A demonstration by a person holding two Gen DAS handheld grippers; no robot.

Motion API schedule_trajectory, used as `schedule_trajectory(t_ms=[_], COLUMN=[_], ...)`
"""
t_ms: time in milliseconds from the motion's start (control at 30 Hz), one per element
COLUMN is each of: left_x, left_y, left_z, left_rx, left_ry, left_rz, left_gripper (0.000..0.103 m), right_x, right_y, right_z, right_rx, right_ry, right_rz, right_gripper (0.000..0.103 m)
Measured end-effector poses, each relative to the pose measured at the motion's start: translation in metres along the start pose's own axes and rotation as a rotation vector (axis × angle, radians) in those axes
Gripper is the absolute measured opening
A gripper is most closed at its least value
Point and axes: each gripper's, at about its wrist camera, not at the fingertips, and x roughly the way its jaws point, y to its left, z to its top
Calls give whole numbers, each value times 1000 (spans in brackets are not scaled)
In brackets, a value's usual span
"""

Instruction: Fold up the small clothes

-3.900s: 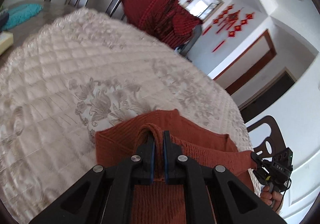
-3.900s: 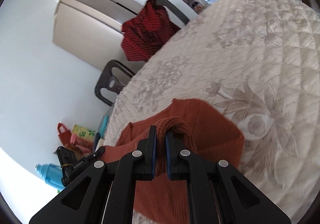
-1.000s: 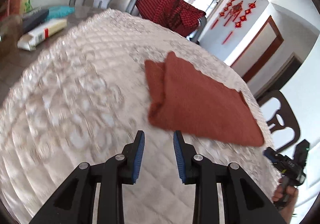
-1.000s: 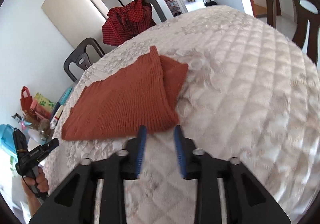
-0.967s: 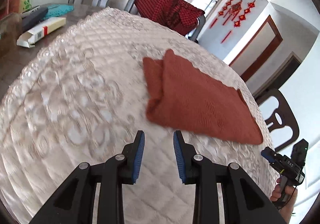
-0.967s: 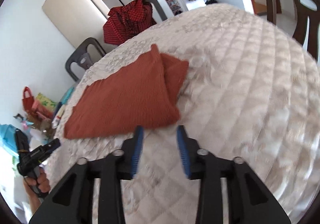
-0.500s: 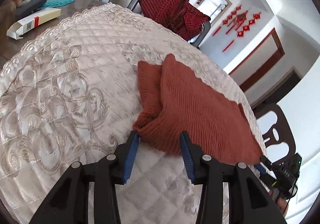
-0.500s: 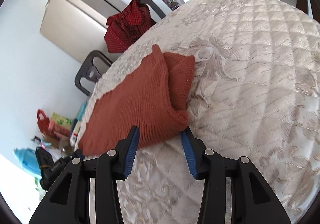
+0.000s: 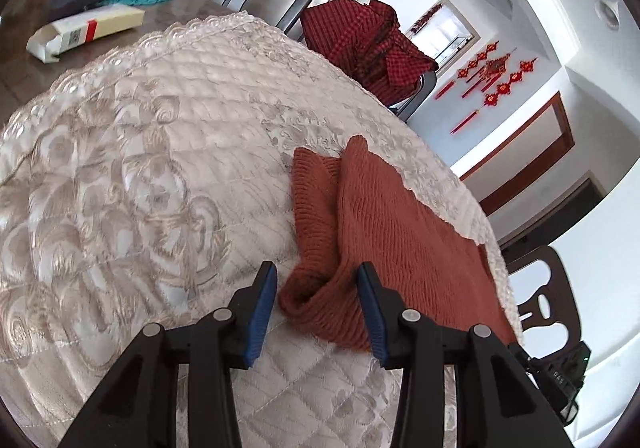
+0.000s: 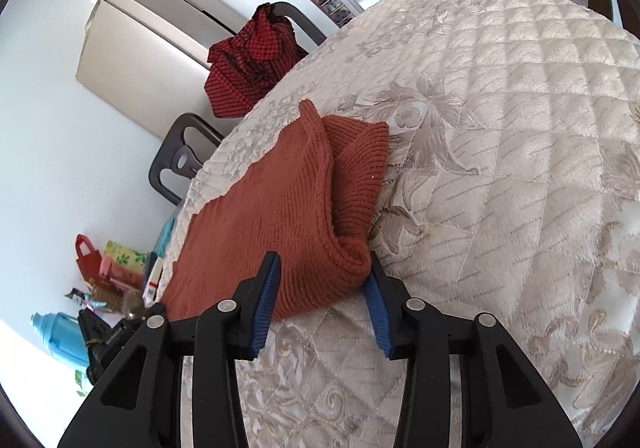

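Straddling opposite near corners of the folded rust ribbed-knit sweater (image 9: 384,224) (quilted tablecloth (image 9: 132,176) beneath), left gripper (image 9: 318,300) and right gripper (image 10: 322,298) gape wide, gripping nothing.

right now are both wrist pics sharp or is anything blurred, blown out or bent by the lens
Left wrist view: sharp on the rust sweater and the open left gripper; the window behind is blown out and the quilted cover bulges with fisheye curve. Right wrist view: also sharp, the right gripper open at the sweater's corner, the fridge bowed, corners dark.
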Motion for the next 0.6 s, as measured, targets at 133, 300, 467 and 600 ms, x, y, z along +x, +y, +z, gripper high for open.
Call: schedule_trajectory(t_ms=[133,300,467,600], left_x=[3,7,7,-4], left_y=[-12,-16,-14,-15], left_z=[-5,-8,-4,-1], left_rx=[60,79,66,53], left_ry=[19,43,51,44], left_rz=[25,34,12,-14], left_gripper=[43,28,21,19], right_x=[1,1,1,-4], right_y=[-2,-6,-8,-7], right_z=[0,-1,0,2], right_rx=[5,10,13,21], right_ry=[2,3,6,-3], right_rz=[-4,0,3,21], right_gripper=[26,20,17,14])
